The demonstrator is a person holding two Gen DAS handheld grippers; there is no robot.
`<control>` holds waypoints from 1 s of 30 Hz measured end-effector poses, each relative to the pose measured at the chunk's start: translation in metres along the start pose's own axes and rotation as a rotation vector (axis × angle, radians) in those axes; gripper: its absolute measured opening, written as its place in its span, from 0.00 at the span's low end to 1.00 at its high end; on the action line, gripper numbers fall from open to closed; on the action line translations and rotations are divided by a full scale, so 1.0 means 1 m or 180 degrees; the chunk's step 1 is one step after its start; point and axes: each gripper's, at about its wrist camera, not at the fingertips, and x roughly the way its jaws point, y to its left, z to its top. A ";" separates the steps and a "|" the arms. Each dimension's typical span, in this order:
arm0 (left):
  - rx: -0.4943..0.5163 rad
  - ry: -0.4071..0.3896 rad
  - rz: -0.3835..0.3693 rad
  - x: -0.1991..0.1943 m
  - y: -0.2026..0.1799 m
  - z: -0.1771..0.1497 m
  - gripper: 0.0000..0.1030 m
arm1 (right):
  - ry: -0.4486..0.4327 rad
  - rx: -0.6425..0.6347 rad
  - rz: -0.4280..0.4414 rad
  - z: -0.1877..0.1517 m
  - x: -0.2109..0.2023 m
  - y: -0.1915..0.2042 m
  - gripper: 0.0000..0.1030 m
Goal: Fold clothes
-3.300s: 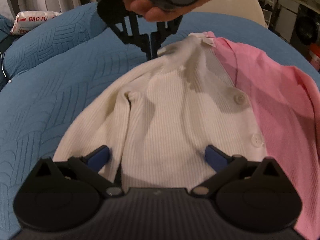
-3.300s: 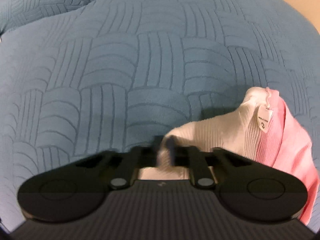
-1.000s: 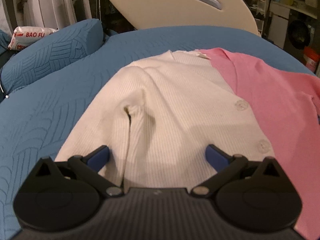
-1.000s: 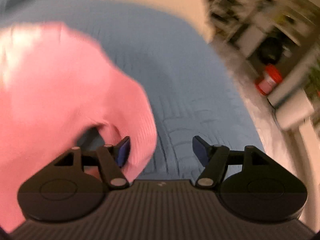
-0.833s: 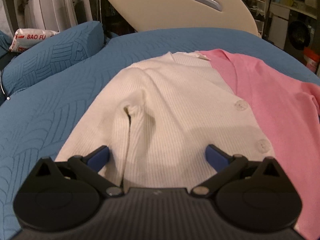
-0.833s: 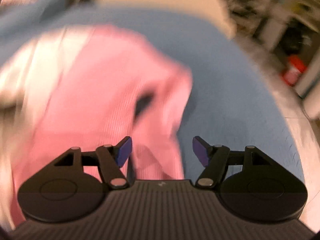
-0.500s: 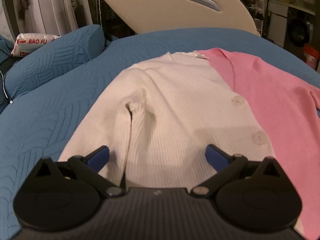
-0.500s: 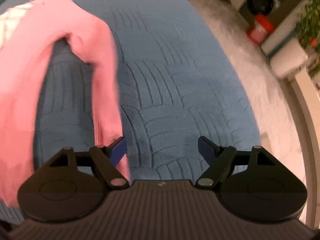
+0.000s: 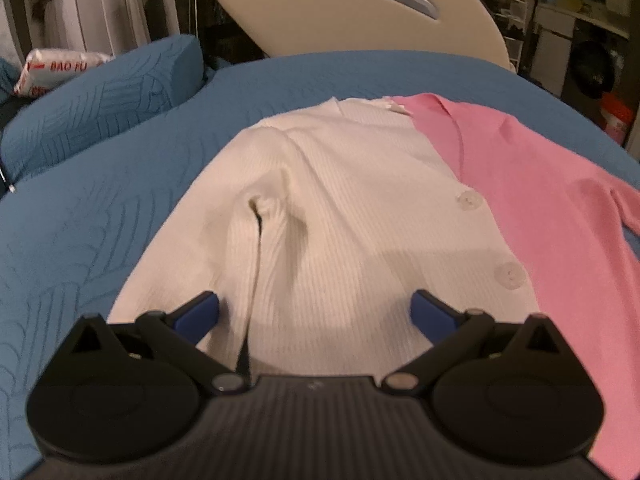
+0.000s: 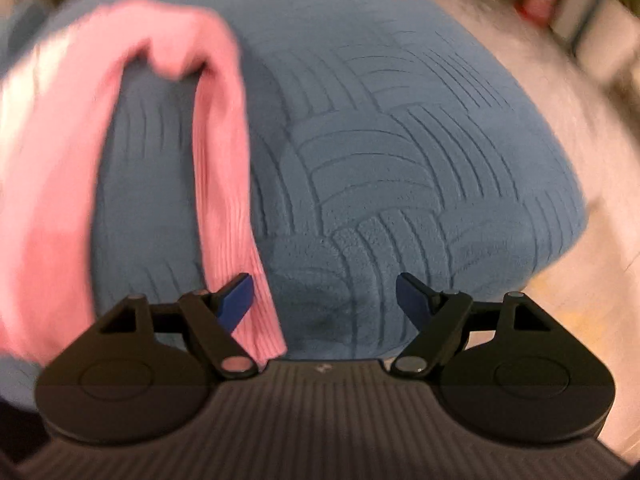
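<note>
With both jaws spread and empty, I hover my left gripper (image 9: pixel 314 310) over the white-and-pink cardigan (image 9: pixel 360 216) spread on the bed (image 9: pixel 100 216), my right gripper (image 10: pixel 324 296) lining up beside its pink sleeve (image 10: pixel 224 184) to fold it inward.

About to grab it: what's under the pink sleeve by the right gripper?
Blue quilted bedspread shows beside and inside the loop of the pink sleeve. Directly beneath the fabric is covered. The open right gripper holds nothing.

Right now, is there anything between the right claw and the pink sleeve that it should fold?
Nothing visible stands in the way. The right claw is open, and the pink sleeve lies flat on the blue bedspread, its cuff end already beside the claw's left finger.
</note>
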 end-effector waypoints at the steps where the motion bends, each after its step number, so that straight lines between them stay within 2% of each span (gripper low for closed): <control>1: -0.0018 0.0006 -0.0019 0.000 0.001 0.001 1.00 | 0.0000 -0.0068 -0.0039 0.000 0.002 0.003 0.72; 2: -0.0025 0.0010 -0.0037 -0.001 0.002 0.001 1.00 | -0.0001 -0.0129 0.0042 0.001 0.001 0.006 0.57; 3: -0.0031 0.0014 -0.0044 -0.001 0.001 0.002 1.00 | -0.0018 -0.0157 0.0136 0.002 -0.001 0.005 0.47; 4: -0.0030 0.0020 -0.0052 -0.001 0.001 0.002 1.00 | -0.0043 -0.0163 0.0217 0.001 -0.005 0.002 0.16; 5: -0.0025 0.0032 -0.0059 -0.001 0.001 0.003 1.00 | -0.0133 -0.0130 0.0183 0.002 -0.011 0.000 0.03; 6: -0.0018 0.0043 -0.0060 -0.001 0.001 0.003 1.00 | -0.0229 -0.0124 0.0069 0.001 -0.017 -0.001 0.06; 9: -0.0008 0.0067 -0.0050 0.000 0.000 0.004 1.00 | -0.0483 -0.0143 -0.0170 -0.003 -0.031 -0.005 0.06; 13: -0.0019 0.0085 -0.0044 0.001 -0.001 0.006 1.00 | -0.0743 0.0077 0.0213 -0.007 -0.047 -0.023 0.12; 14: -0.0028 0.0090 -0.0046 0.001 -0.001 0.006 1.00 | -0.0693 0.0147 0.0375 -0.008 -0.047 -0.026 0.26; 15: -0.0035 0.0096 -0.0046 0.001 -0.001 0.007 1.00 | -0.0619 0.0196 0.0559 -0.008 -0.044 -0.026 0.34; 16: -0.0039 0.0101 -0.0048 0.001 -0.001 0.007 1.00 | -0.0576 0.0203 0.0668 -0.008 -0.043 -0.025 0.47; 17: -0.0041 0.0105 -0.0049 0.001 -0.001 0.007 1.00 | -0.0516 0.0144 0.0779 -0.008 -0.038 -0.020 0.55; 19: -0.0041 0.0118 -0.0051 0.001 -0.002 0.007 1.00 | -0.0326 -0.0077 0.0698 -0.007 -0.028 -0.008 0.59; 21: -0.0040 0.0132 -0.0052 0.001 -0.002 0.007 1.00 | -0.0125 -0.0318 0.0494 -0.006 -0.018 0.003 0.58; 22: -0.0039 0.0139 -0.0052 0.001 -0.002 0.007 1.00 | -0.0047 -0.0431 0.0378 -0.007 -0.015 0.005 0.51; 23: -0.0039 0.0146 -0.0053 0.001 -0.002 0.007 1.00 | -0.0011 -0.0508 0.0310 -0.005 -0.014 0.006 0.21; 24: -0.0038 0.0153 -0.0053 0.001 -0.002 0.008 1.00 | -0.0039 -0.0599 0.0160 -0.003 -0.016 0.008 0.06; 25: -0.0038 0.0160 -0.0054 0.001 -0.002 0.008 1.00 | -0.0217 -0.0679 -0.0109 -0.003 -0.026 0.008 0.11; 26: -0.0037 0.0167 -0.0054 0.001 -0.002 0.008 1.00 | -0.0455 -0.0747 -0.0416 -0.004 -0.038 0.007 0.11; 28: -0.0036 0.0181 -0.0055 0.001 -0.003 0.008 1.00 | -0.0798 -0.0782 -0.0713 -0.006 -0.056 0.004 0.11; 30: -0.0035 0.0195 -0.0056 0.001 -0.003 0.008 1.00 | -0.1179 -0.1154 -0.1152 -0.015 -0.070 0.012 0.11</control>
